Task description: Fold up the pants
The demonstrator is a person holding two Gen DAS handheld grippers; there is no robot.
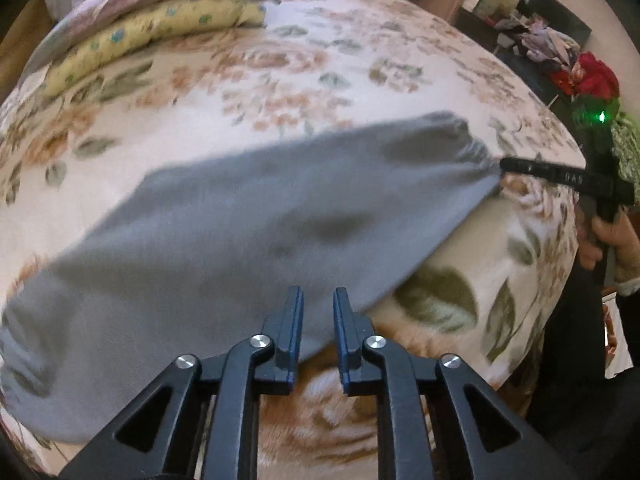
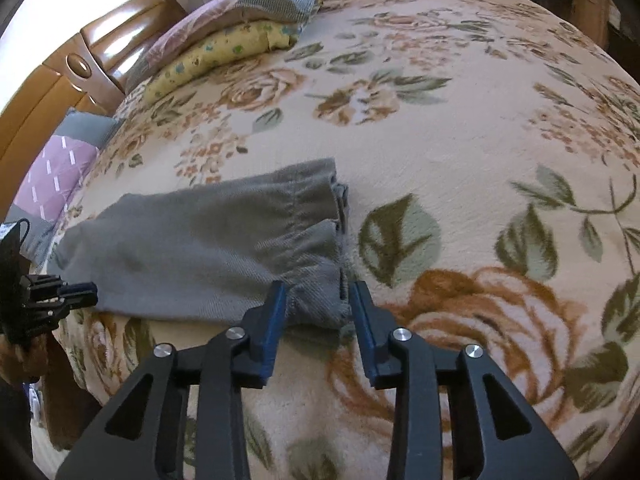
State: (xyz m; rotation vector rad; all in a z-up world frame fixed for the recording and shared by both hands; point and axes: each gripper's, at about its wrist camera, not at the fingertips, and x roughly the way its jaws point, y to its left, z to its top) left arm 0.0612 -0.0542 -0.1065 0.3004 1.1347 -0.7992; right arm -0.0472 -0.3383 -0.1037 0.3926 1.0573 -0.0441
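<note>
Lying flat along the bed (image 2: 460, 152) edge, the pants (image 1: 248, 216) sit ready for folding. Both the left gripper (image 1: 318, 300) and right gripper (image 2: 318, 292) hover with fingers apart at opposite ends, seemingly to grasp them.

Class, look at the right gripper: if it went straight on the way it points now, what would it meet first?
Most likely the grey pants: the right gripper is open, with the near corner of the waistband end between its fingers. Depth is unclear, so contact cannot be confirmed.
</note>
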